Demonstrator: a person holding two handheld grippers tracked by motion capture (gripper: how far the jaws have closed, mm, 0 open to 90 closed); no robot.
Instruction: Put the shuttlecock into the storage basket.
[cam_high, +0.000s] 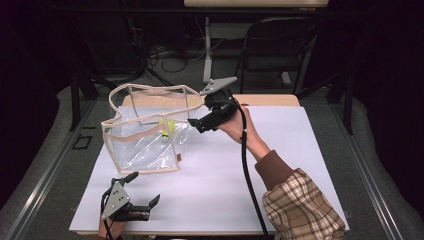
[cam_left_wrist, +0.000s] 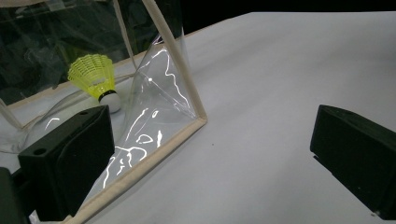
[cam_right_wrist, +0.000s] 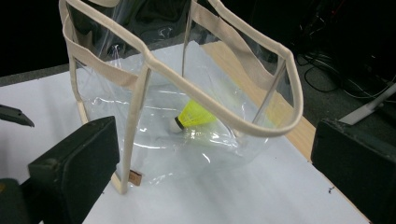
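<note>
The white table (cam_high: 280, 165) spreads wide under me, and its whole right half lies bare, open room running out to the near edge and the right edge. At the far side a strip of wooden board (cam_high: 265, 100) shows past the white sheet. Beyond that stand a folding chair (cam_high: 280, 45) and a tangle of cables on the floor, dim and hard to read.

The clear bag (cam_high: 145, 130) with its beige trim takes the left-centre of the table, its mouth gaping upward and its handle loops standing up. It lies between my two tools.

My right gripper (cam_high: 200, 122) hangs just beside the bag's right side, above the table, jaws apart with nothing between them. My left gripper (cam_high: 145, 187) sits low at the near edge, in front of the bag's near corner, jaws also spread wide and empty; my hand behind it is cut off by the frame.

Inside the bag a yellow shuttlecock (cam_right_wrist: 194, 116) lies on its side on the bottom, white cork end toward the bag's near wall. Glare on the plastic blurs its outline. A small brown tag (cam_right_wrist: 135, 177) sits at the bag's lower seam.
</note>
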